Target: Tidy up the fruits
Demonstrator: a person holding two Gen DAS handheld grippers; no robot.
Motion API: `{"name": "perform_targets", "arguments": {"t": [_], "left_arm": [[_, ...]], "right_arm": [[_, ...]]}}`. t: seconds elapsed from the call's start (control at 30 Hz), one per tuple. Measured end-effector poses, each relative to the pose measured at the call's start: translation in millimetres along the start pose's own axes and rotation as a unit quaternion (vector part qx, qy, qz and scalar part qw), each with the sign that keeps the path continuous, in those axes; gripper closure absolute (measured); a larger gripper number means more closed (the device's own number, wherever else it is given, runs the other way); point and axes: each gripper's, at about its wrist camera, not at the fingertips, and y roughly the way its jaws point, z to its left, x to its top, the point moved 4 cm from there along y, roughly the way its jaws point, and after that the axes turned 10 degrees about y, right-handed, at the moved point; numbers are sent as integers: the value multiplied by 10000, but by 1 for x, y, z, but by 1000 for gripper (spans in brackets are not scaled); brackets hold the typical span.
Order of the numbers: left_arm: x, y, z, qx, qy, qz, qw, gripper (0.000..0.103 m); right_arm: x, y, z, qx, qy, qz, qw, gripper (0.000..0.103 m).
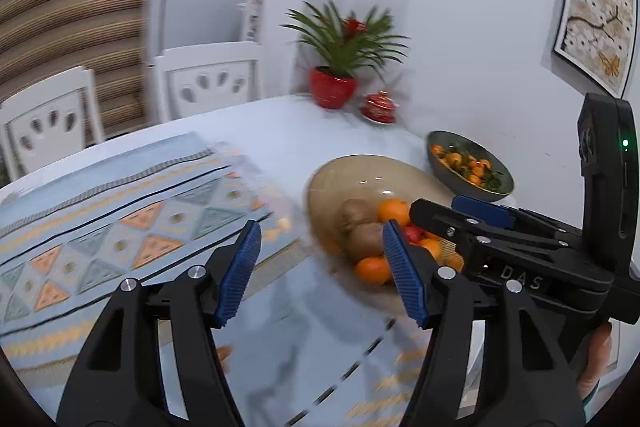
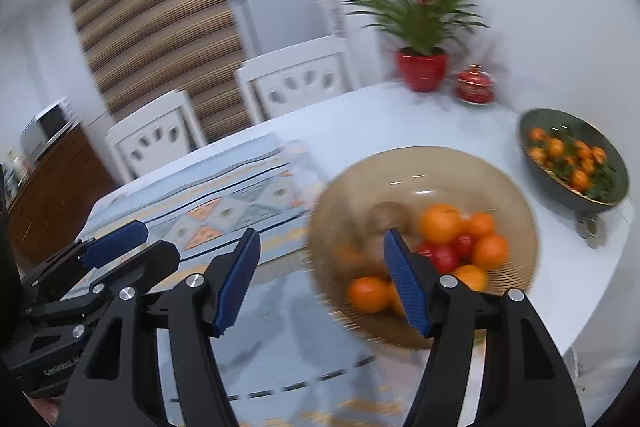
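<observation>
- Left hand-held gripper (image 1: 322,273): jaws spread wide, nothing between the blue pads, poised over the near strip of tabletop (image 1: 296,143) and patterned runner (image 1: 120,223).
- Right hand-held gripper (image 2: 320,275): likewise wide and empty; seen from the left wrist view reaching in from the right, low over the near rim of the amber bowl.
- No fruit carried by either hand-held gripper.
- Just beyond the fingertips: amber glass bowl (image 2: 424,167) on the tabletop beside the runner's edge. Mixed load inside: oranges (image 2: 440,223) toward the front and right, kiwis (image 1: 362,239) on the left side, red fruit (image 2: 442,257) in the middle, all touching in one heap. Kind of the red fruit not told; blurred.
- No loose fruit seen on the runner or the bare tabletop in either view.
- Farther right, apart from the amber bowl: dark green bowl (image 2: 612,151) filled with small leafy tangerines (image 2: 578,179).
- Back corner: red potted plant (image 1: 334,89), small red lidded jar (image 1: 378,107) beside it; white chairs (image 1: 208,83) past the far edge.
- Judgement: gathering looks largely done, every visible fruit already sitting in a bowl. Left, if anything: sorting the mixed heap by kind or tidying it; cannot say which from the task line. Both views smeared with motion, so small detail in the bowl uncertain.
</observation>
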Motion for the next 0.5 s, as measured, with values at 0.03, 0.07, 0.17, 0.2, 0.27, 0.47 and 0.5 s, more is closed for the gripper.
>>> {"name": "perform_targets", "arguments": {"t": [0.03, 0.07, 0.17, 0.2, 0.27, 0.47, 0.5], "left_arm": [[-7, -11, 10, 110, -62, -14, 9999, 37], [-13, -19, 18, 213, -106, -18, 9997, 35], [-34, -45, 46, 463, -296, -85, 9984, 25], [-45, -55, 60, 607, -453, -124, 9971, 23], [-62, -71, 83, 935, -623, -142, 9936, 22], [-126, -105, 156, 2208, -892, 136, 9711, 16], [-134, -108, 165, 2335, -975, 179, 9673, 15]], "right_arm": [[-6, 2, 14, 78, -103, 43, 9999, 39], [-11, 4, 23, 123, -170, 76, 9998, 39], [-29, 14, 58, 307, -421, 189, 9985, 37], [-38, 21, 74, 349, -525, 236, 9977, 35], [-51, 32, 94, 421, -657, 359, 9963, 35], [-104, 83, 164, 628, -1122, 1054, 9861, 35], [-111, 87, 172, 675, -1154, 1091, 9850, 35]]}}
